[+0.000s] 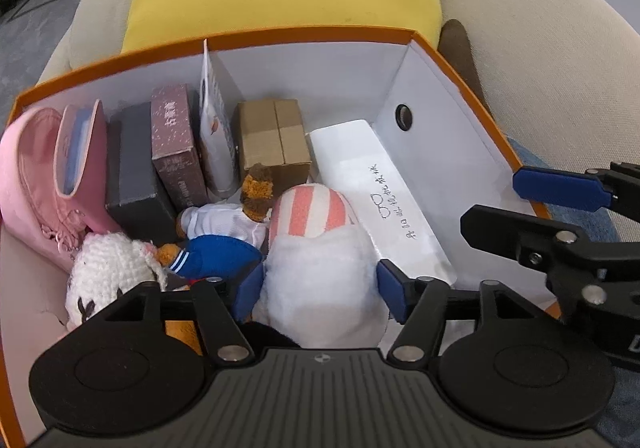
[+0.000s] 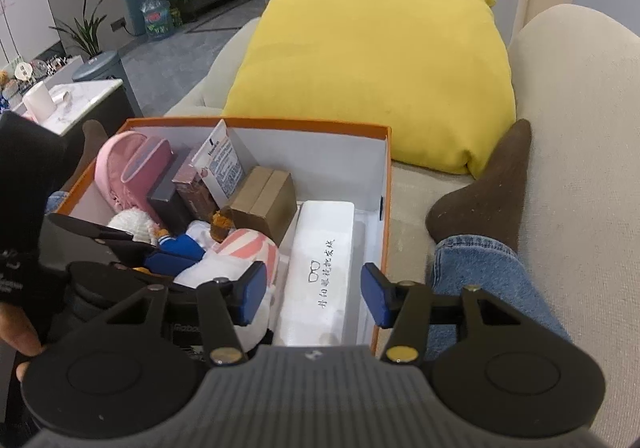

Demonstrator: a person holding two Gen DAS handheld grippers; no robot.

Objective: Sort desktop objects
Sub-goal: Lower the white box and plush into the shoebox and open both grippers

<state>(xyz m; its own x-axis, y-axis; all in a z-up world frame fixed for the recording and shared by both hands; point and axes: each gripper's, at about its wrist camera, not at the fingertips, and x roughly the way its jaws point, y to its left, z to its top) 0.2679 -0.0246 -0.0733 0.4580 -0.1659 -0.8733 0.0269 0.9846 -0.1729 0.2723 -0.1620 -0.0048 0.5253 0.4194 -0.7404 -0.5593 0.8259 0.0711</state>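
Orange box [image 1: 280, 35], nearly packed, on the sofa.
Left tool [image 1: 318, 294] straddles the striped plush [image 1: 316, 248] at lower centre, apparently placing it, jaws wide; next, lift clear. Right tool [image 2: 314, 294] hovers wide, empty, over the white case [image 2: 324, 248].

Soft, even indoor light fills both views without glare. Fisheye bending curves edges, darkening corners at 1 and 11 o'clock. The orange-rimmed white cardboard box [image 1: 440, 60] casts faint interior shadows; slight blur throughout.

R hand-held gripper [image 2: 314, 296] open over white case [image 2: 322, 272] in orange box [image 2: 382, 208].
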